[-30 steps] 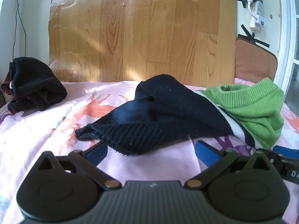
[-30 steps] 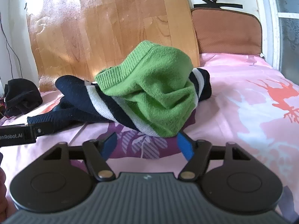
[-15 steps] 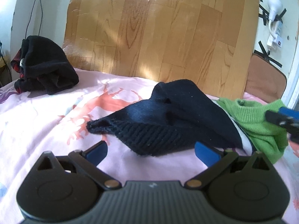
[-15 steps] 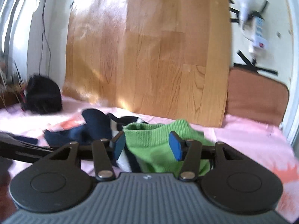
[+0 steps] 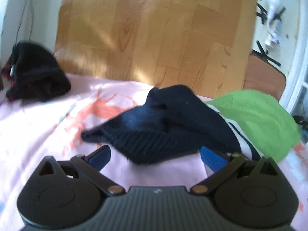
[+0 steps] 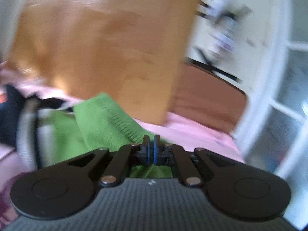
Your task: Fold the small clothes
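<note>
A pink printed bed sheet lies before a wooden board. On it, the crumpled green-and-navy knitted sweater sits mid-bed. The right hand-held gripper pinches its green edge; the left hand-held gripper gapes apart near its navy hem.

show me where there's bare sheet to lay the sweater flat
Free: the pink sheet between the black bundle and the sweater, and in front of the sweater by the open left gripper. Crowded: the right side, under the green part.
</note>
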A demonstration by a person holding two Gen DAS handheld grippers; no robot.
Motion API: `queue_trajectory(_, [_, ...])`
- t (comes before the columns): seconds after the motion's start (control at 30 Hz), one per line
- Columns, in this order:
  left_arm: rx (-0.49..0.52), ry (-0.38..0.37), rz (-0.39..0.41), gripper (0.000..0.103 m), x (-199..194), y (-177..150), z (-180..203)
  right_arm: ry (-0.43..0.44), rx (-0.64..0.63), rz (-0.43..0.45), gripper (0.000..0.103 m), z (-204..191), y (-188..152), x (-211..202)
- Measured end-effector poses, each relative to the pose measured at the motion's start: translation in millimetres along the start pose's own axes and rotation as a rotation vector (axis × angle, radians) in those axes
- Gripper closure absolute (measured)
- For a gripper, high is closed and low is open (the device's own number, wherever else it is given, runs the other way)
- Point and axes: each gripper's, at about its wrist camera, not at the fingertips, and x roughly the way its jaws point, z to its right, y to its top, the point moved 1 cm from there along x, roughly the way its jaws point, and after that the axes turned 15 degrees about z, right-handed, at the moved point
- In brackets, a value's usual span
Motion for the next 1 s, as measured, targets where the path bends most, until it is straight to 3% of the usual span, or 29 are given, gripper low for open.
queue_trajectory(0.07, [0.019,0.004,0.02,0.0,5,12,-2,-0.023,0.065,-0.028,0.1,25,-2,-1])
queue_trajectory(0.17, [-0.055,-0.001,0.018,0.0,17,35,-13,0.063,0.252,-0.041,0.094,53,-4,-10])
queue_trajectory(0.2, [-0.08,-0.004,0.018,0.0,20,41,-16,0.101,0.319,-0.051,0.081,59,-6,-12])
queue_trajectory(0.23, [-0.095,-0.002,0.02,0.0,21,46,-18,0.129,0.361,-0.063,0.051,61,-8,-13])
queue_trajectory(0.3, [-0.098,0.001,0.024,0.0,23,52,-17,0.165,0.425,-0.059,0.018,59,-11,-13])
queue_trajectory(0.33, [-0.097,-0.005,0.023,0.0,22,53,-16,0.172,0.434,-0.051,0.016,56,-12,-12])
queue_trajectory(0.47, [-0.082,-0.055,0.008,0.0,15,51,-7,0.22,0.453,-0.138,0.017,38,-18,15])
queue_trajectory(0.5, [-0.074,-0.073,0.005,0.0,12,51,-4,0.234,0.491,-0.179,0.027,38,-22,23])
queue_trajectory(0.53, [-0.067,-0.098,0.002,0.0,8,52,-1,0.26,0.534,-0.208,0.063,38,-26,26])
queue_trajectory(0.57, [-0.066,-0.119,0.0,0.0,5,52,1,0.302,0.578,-0.226,0.086,37,-27,27])
queue_trajectory(0.6, [-0.067,-0.143,-0.002,0.0,2,53,4,0.328,0.604,-0.217,0.096,35,-25,22])
queue_trajectory(0.67, [-0.074,-0.201,-0.005,0.0,-4,56,9,0.395,0.585,-0.129,0.096,25,-8,-2])
queue_trajectory(0.8, [-0.094,-0.336,-0.006,0.0,-13,60,26,0.647,0.503,0.04,0.096,-5,26,-63])
queue_trajectory(0.9, [-0.131,-0.439,-0.043,0.0,-15,58,38,0.756,0.45,0.015,0.096,-32,25,-85])
queue_trajectory(1.0, [-0.146,-0.474,-0.097,0.0,-8,52,48,0.789,0.401,-0.022,0.096,-59,14,-96])
